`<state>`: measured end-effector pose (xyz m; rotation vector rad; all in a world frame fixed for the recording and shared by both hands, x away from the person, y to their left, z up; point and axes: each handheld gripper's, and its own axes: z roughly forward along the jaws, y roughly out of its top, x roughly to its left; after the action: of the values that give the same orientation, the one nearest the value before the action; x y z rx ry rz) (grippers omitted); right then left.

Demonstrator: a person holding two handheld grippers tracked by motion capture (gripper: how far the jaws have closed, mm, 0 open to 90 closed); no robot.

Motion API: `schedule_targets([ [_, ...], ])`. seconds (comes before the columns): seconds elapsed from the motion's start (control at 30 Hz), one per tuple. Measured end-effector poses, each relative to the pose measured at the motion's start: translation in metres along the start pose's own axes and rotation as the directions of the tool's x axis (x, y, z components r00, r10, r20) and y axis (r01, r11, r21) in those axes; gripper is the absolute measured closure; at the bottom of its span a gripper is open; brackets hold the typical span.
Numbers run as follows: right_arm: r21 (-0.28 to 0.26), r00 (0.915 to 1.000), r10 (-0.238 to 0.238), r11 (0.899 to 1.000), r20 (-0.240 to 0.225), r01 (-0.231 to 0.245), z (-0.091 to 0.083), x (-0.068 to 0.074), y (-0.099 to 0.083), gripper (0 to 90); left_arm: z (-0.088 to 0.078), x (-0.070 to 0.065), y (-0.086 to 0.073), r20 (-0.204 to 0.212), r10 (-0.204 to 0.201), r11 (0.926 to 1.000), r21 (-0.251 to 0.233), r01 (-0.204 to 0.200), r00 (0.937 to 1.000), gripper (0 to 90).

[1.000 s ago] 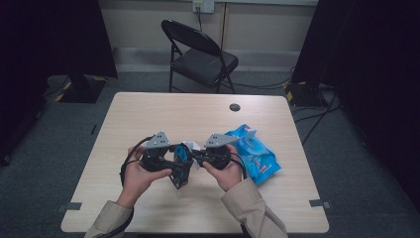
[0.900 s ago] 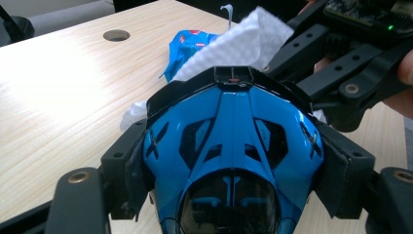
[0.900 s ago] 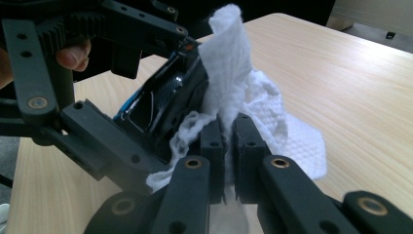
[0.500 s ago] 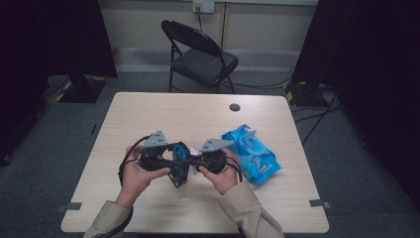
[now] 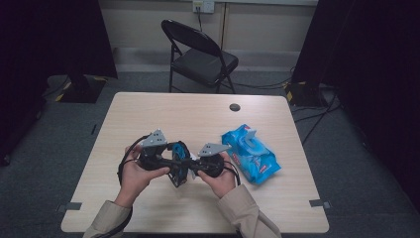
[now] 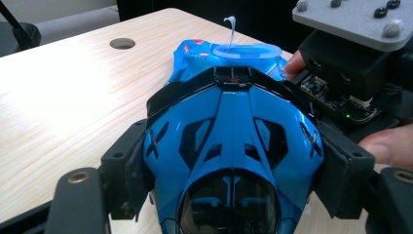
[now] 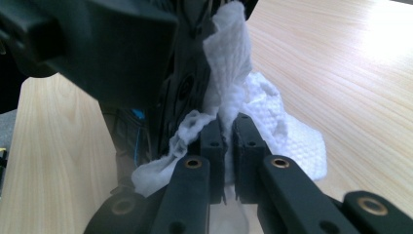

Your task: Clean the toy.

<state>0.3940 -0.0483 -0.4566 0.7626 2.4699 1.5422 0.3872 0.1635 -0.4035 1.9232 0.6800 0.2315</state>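
We grip glossy blue-and-black toy car (image 6: 229, 151) in left gripper (image 6: 229, 195), jaws clamped on its flanks, held above table near our edge so its underside faces the other hand. Right gripper (image 7: 226, 141) jaws pinched together on crumpled white wet wipe (image 7: 234, 92), pressed against car's dark underbody, we judge for wiping. Just beyond, blue plastic wipes pack (image 5: 250, 153) lies on pale wooden table (image 5: 163, 114), flap up with sheet poking out, we judge for easy refill. Farther off, black folding chair (image 5: 200, 54).
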Motion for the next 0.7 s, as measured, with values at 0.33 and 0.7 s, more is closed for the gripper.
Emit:
schedule_targets([
  [0.33, 0.008, 0.9999, 0.014, 1.0, -0.002, -0.014, 0.008, 0.001, -0.008, 85.3, -0.001, 0.0, 0.001, -0.005, -0.003, 1.0, -0.008, 0.003, 1.0, 26.1],
  [0.7, 0.026, 0.9998, 0.017, 1.0, -0.006, -0.017, 0.013, 0.002, -0.015, 85.3, -0.003, 0.0, 0.002, -0.007, 0.007, 0.9999, -0.012, -0.007, 0.9999, 26.1],
])
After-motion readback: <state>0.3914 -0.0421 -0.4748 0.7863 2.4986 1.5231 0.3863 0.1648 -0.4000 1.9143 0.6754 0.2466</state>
